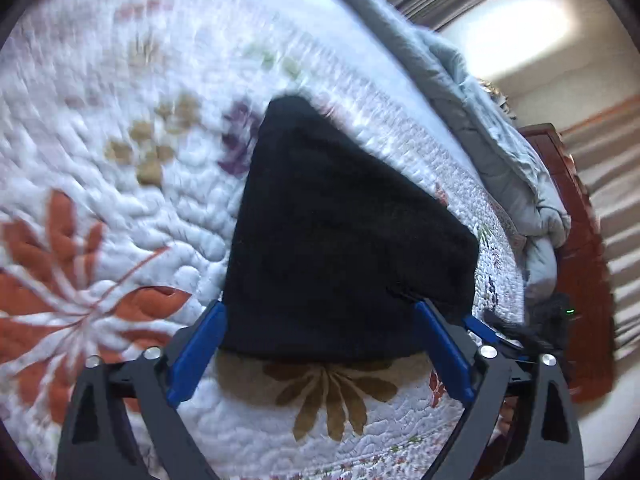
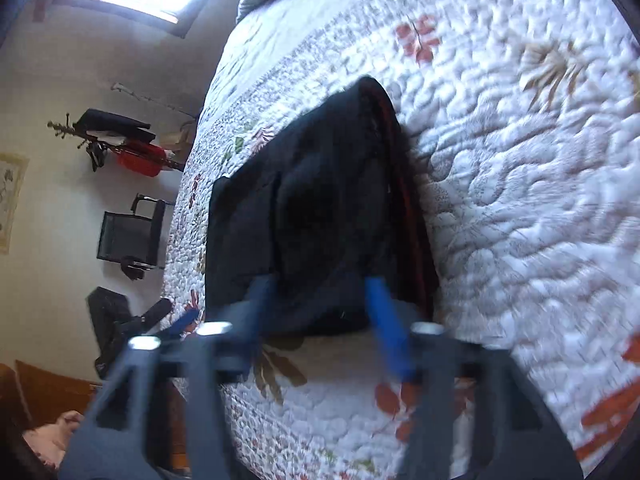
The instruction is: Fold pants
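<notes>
The folded black pants (image 1: 340, 240) lie mid-frame on the quilted bed (image 1: 120, 200). The left claw (image 1: 320, 312) and the right claw (image 2: 320, 292) both gape wide at their near edge, gripping nothing.

Both wrist views close above quilt (image 1: 100, 128), tilted, sharing folded pants (image 1: 340, 240) from opposite sides.

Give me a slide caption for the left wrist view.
Open left gripper above folded black pants on a floral quilt.

Left tongs (image 1: 320, 308) and right tongs (image 2: 320, 284) both gape wide, blue fingers spread.
</notes>
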